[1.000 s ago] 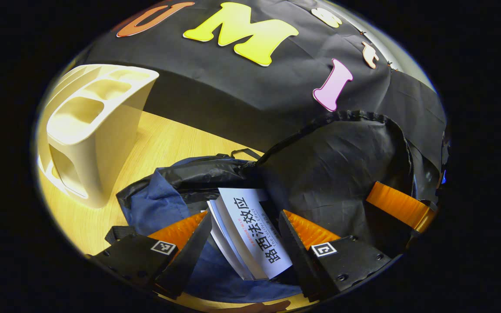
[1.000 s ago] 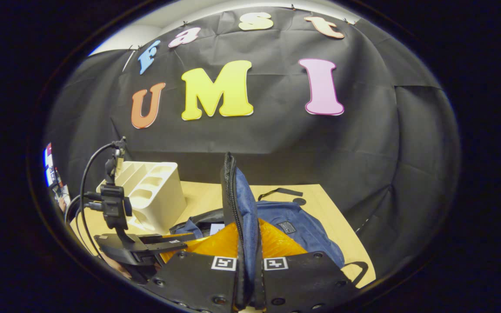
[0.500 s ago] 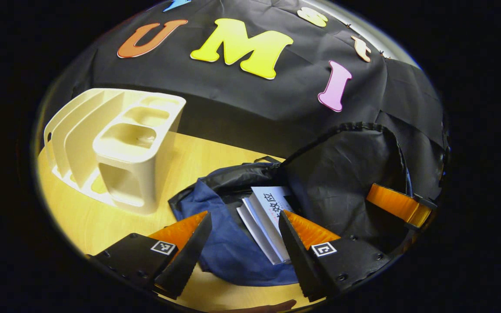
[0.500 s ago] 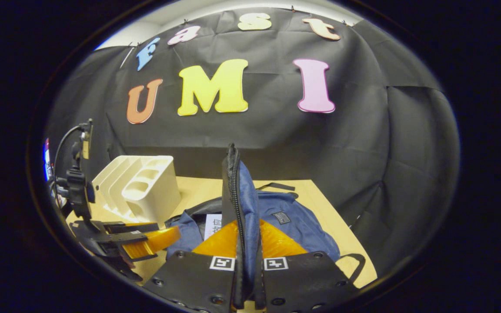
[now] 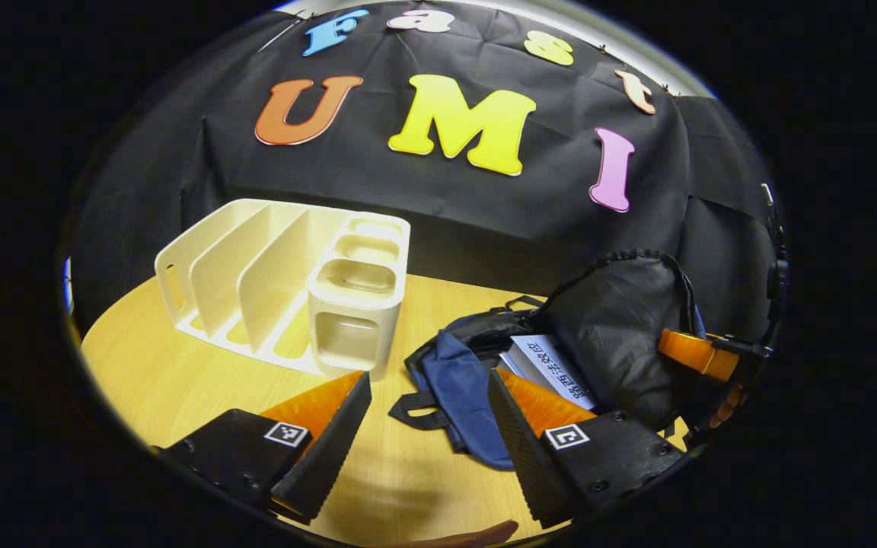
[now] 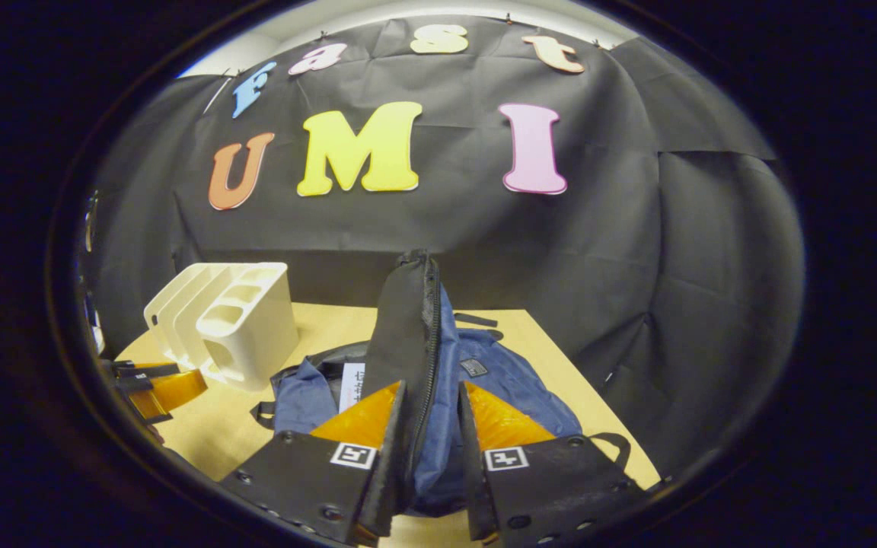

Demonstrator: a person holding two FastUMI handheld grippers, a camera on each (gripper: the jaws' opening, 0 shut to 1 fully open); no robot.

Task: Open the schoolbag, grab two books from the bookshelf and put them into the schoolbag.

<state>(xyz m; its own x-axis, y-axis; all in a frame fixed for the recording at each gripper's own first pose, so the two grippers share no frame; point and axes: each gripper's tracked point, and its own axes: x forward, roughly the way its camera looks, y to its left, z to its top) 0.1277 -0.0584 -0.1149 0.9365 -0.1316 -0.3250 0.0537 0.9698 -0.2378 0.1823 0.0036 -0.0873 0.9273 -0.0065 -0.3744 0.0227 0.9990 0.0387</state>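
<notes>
The soft blue schoolbag [image 5: 463, 380] lies on the wooden bench [image 5: 180, 365], a white book [image 5: 553, 369] inside. My right gripper [image 6: 427, 396] pinches its black-lined flap [image 6: 408, 320] upright; my left gripper [image 5: 427, 388] hovers spread near the cream ribbed bookshelf [image 5: 286, 281].

L gripper [image 5: 427, 411] hung above the table w/ jaws spread wide, nothing between the fingers [image 5: 328, 438]. R gripper [image 6: 431, 426] was higher, jaws a bit apart w/ the bag flap [image 6: 408, 327] standing upright between them; can't tell if both pads pressed it. From L view, R gripper's orange finger [image 5: 693, 354] lay against the flap's far side.
</notes>
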